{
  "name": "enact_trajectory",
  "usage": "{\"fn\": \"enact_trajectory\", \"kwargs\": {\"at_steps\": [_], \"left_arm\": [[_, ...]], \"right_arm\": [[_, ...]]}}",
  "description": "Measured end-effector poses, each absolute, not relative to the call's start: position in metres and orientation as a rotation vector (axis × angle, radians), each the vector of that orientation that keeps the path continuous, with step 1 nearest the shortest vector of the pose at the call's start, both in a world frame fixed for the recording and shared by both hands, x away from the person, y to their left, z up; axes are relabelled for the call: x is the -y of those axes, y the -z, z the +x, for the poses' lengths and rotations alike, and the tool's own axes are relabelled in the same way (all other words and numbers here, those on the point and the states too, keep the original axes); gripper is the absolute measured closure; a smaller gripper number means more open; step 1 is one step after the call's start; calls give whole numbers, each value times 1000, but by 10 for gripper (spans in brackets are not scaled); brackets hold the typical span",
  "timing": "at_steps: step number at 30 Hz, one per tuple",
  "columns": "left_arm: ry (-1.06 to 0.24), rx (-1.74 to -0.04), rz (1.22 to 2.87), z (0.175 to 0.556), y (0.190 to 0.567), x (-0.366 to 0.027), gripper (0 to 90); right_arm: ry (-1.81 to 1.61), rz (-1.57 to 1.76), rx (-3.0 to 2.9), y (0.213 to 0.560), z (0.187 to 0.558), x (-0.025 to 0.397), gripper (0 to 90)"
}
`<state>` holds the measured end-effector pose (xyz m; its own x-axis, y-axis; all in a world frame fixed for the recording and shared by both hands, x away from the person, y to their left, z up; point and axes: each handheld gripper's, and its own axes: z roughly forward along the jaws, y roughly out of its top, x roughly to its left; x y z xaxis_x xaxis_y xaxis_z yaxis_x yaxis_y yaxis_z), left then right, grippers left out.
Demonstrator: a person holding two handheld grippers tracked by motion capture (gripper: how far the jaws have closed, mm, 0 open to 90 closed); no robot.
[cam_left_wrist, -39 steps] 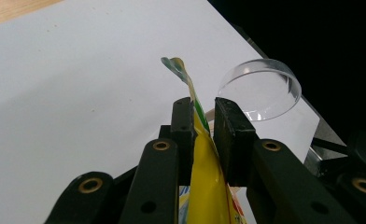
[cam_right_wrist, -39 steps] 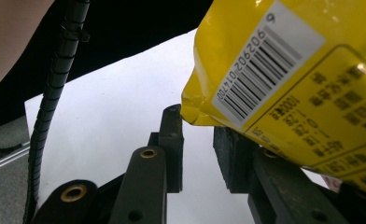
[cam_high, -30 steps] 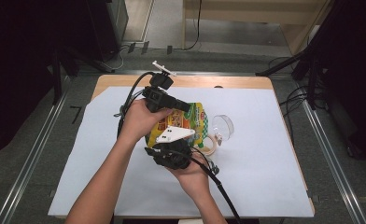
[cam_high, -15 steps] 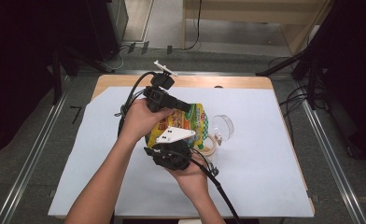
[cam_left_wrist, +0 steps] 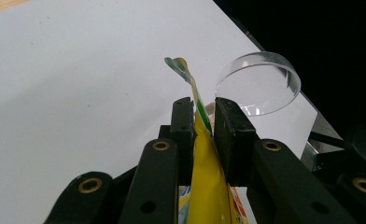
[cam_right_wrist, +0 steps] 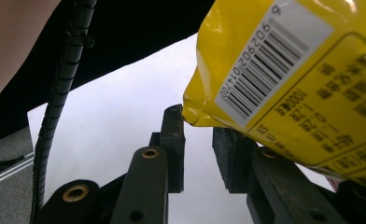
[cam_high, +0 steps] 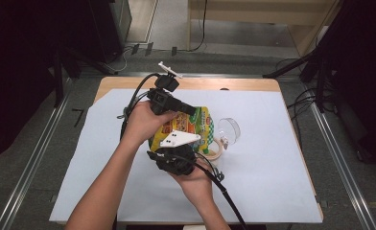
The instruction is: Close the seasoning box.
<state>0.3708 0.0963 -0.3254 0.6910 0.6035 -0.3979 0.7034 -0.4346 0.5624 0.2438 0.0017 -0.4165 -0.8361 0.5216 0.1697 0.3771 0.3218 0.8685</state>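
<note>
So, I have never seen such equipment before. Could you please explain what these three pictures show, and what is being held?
No robot here: a person holds a hand-operated tool with two black jaws in each hand. The high view looks down on the table, covered by a white sheet. There the left gripper and the right gripper meet at a yellow snack bag. Beside the bag lies a clear plastic cup on its side. The other two pictures come from cameras riding on the grippers. The left gripper view shows its jaws shut on the bag's thin edge, the cup behind. The right gripper view shows its jaws open, with the bag's barcode corner just above them, not pinched.
</note>
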Motion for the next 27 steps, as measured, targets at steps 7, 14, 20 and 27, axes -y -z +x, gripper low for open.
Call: {"fn": "enact_trajectory", "kwargs": {"at_steps": [7,14,20,27], "left_arm": [[179,-1002,2160,371,327,-98,786],[177,-996,2168,370,327,-98,786],[176,-999,2164,370,327,-98,785],[177,-1007,2174,370,328,-98,779]], "right_arm": [[-1527,820,-2443,417,244,-2,753],[-1522,812,-2442,417,244,-2,753],[-1522,812,-2446,417,244,-2,754],[-1517,797,-2453,418,244,-2,754]]}}
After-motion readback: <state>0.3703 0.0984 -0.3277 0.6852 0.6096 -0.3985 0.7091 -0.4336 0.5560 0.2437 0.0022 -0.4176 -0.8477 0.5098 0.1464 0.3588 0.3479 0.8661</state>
